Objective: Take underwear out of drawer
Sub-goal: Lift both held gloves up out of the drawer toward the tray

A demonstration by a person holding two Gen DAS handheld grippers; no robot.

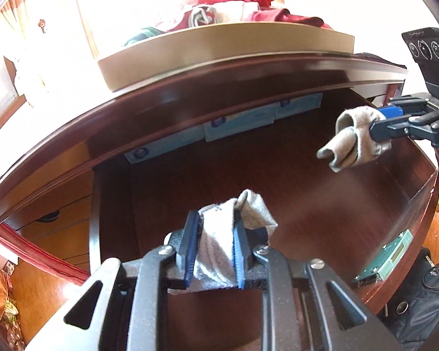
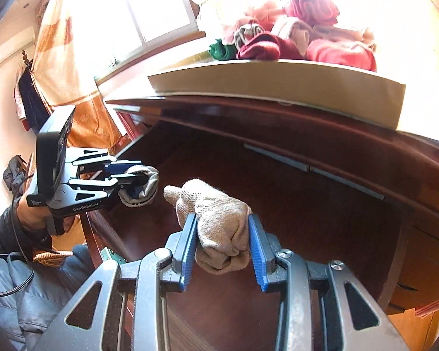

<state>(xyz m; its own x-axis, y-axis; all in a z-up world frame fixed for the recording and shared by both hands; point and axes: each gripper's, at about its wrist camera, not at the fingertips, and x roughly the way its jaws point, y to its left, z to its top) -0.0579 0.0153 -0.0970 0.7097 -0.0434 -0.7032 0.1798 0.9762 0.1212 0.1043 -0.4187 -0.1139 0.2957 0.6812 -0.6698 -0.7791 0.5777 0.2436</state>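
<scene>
dark wood dresser top [image 2: 322,122] carries shallow tan tray [image 2: 278,79]; rolled red, green, white garments [image 2: 313,29] piled inside.

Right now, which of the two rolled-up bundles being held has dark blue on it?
The grey-white bundle in the left hand-held gripper. The right hand-held gripper holds a plain beige bundle.

Window [image 2: 149,20] backlight blew out the upper frames; drawer [image 1: 278,175] interior stayed dim, fisheye edges bowed and darkened.
</scene>
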